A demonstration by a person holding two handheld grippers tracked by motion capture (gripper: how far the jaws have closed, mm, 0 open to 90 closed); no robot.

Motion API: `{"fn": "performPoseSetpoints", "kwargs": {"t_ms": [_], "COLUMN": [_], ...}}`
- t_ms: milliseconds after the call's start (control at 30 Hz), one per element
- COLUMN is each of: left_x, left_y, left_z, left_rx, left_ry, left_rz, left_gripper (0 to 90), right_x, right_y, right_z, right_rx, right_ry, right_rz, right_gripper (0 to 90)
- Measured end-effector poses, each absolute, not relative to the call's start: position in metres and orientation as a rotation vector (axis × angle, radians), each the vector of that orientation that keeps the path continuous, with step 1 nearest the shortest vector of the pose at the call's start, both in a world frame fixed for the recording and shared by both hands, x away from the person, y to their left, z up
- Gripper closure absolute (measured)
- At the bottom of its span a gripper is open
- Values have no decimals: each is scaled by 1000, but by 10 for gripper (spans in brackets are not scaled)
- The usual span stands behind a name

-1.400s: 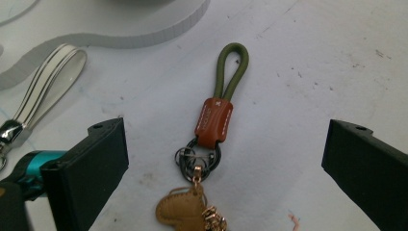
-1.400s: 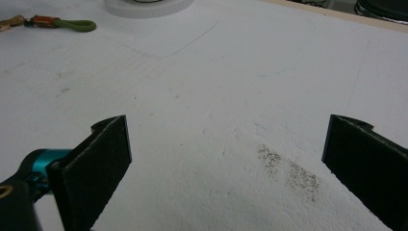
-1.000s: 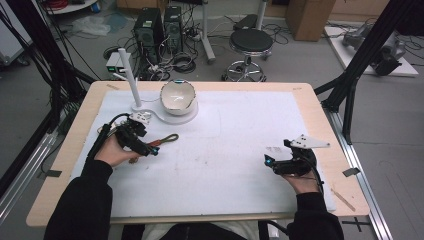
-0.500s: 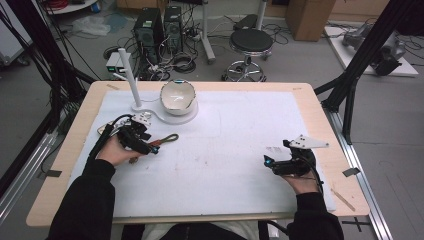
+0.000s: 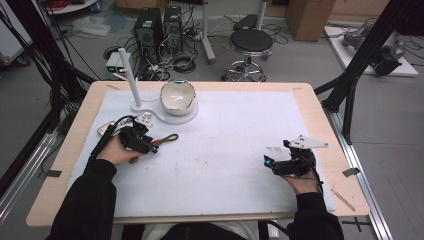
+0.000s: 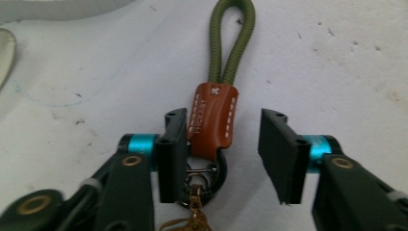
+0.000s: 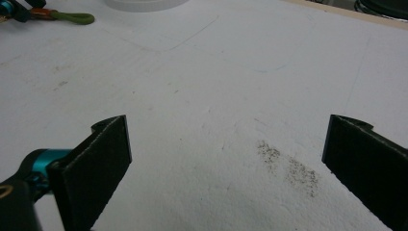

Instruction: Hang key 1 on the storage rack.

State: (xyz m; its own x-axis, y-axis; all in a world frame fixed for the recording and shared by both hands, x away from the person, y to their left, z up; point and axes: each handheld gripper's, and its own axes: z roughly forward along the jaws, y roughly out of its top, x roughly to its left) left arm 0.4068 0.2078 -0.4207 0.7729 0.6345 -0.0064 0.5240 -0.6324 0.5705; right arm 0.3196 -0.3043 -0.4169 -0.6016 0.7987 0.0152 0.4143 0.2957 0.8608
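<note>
White mat (image 5: 225, 160) on wooden table (image 5: 320, 120)

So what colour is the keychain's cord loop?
Olive green cord loop, clearest in the left gripper view.

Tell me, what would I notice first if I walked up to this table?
Probably the keychain with an olive-green rope loop and brown leather tab, lying on the white table cover between the jaws of the left gripper, which have just been closing without gripping it yet. Behind it stands a shiny round bowl on a white stand. The right gripper waits open at the right.
</note>
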Motion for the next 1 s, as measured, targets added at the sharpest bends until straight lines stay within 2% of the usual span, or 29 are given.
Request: {"fn": "performPoseSetpoints", "kwargs": {"t_ms": [133,267,333,600,1000], "left_x": [407,407,407,414,415], "left_y": [210,210,210,219,227], "left_z": [-420,-420,-420,-420,-416], "left_rx": [2410,2419,2419,2354,2334], "left_ry": [867,861,861,927,977], "left_rz": [291,295,298,173,158], "left_gripper": [680,726,739,770,792], "right_x": [320,319,319,319,317], "right_y": [-305,-306,-306,-307,-307], "right_z": [-417,-416,-416,-416,-415], "right_rx": [1094,1099,1099,1093,1098], "right_ry": [2143,2141,2138,2128,2126], "right_rz": [1238,1241,1241,1242,1246], "right_gripper": [21,21,21,21,21]}}
